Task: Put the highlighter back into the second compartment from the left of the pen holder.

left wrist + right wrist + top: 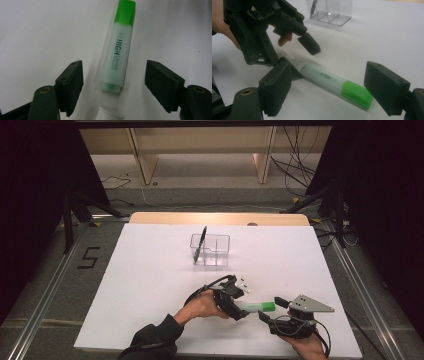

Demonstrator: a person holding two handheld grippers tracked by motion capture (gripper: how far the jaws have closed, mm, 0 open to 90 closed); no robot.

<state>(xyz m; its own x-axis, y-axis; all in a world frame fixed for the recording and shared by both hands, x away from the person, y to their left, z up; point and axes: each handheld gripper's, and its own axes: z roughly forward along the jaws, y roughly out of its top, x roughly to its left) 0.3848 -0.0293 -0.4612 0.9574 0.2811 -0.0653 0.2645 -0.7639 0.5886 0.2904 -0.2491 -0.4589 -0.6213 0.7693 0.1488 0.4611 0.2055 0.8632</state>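
A highlighter [256,306] with a pale body and a green cap lies flat on the white table [150,270], near the front. My left gripper [243,306] reaches it from the left. In the left gripper view its jaws stand apart on either side of the highlighter's [117,52] uncapped end, clear of it, so the left gripper [113,75] is open. My right gripper [271,308] comes from the front right. It [329,82] is open too, and its jaws straddle the highlighter [332,80] near the green cap without touching it. The left gripper [303,60] shows there at the upper left.
A clear plastic organizer [215,251] stands in the middle of the table, with a black pen [200,244] leaning upright in its left compartment. White tabletop spreads to the left and right of the hands. The table's front edge runs just under the right hand.
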